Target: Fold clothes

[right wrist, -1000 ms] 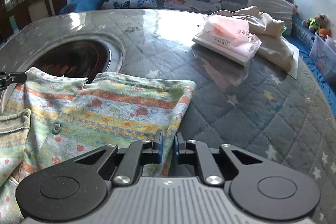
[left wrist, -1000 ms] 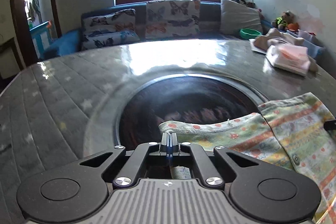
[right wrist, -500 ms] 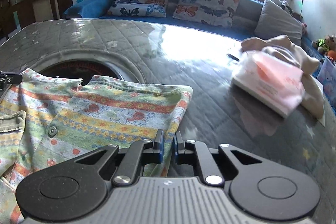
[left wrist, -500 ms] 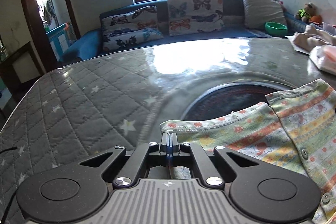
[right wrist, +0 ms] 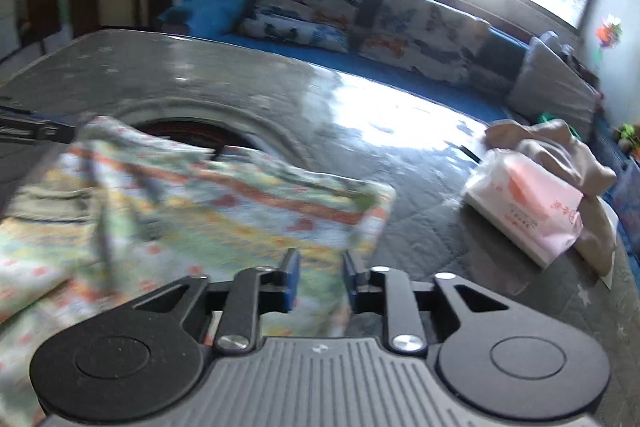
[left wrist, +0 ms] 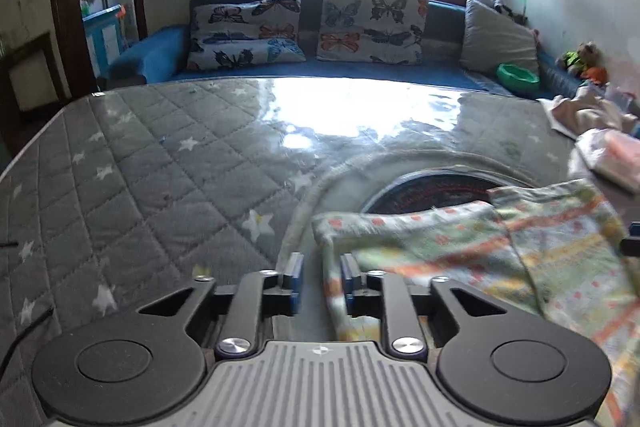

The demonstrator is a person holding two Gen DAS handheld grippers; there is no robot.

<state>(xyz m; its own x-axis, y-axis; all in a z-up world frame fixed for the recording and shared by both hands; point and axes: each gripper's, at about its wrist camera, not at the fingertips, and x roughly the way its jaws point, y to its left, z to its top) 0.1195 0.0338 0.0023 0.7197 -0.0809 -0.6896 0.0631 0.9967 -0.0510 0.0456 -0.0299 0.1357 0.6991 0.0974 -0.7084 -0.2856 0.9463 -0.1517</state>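
Observation:
A pastel garment (left wrist: 500, 247) with orange stripes and floral print lies flat on the quilted grey table (left wrist: 160, 167), partly over a dark round inset (left wrist: 432, 189). My left gripper (left wrist: 320, 269) is at its left corner. The jaws are opening, with the cloth's edge loose between them beside the right pad. In the right wrist view the same garment (right wrist: 200, 203) spreads to the left. My right gripper (right wrist: 320, 267) is over its near right corner. Its jaws are also opening, with fabric lying in the gap unpressed.
A pink-and-white tissue pack (right wrist: 528, 203) and a beige cloth (right wrist: 560, 143) lie on the table's right side. A blue sofa (left wrist: 160, 55) with butterfly cushions runs behind the table, with a green bowl (left wrist: 516, 75) on it. A doorway stands at the far left.
Both grippers were shut on the garment's corners and now stand apart. Both hands slid with the garment, so the round inset sits farther right in the left wrist view.

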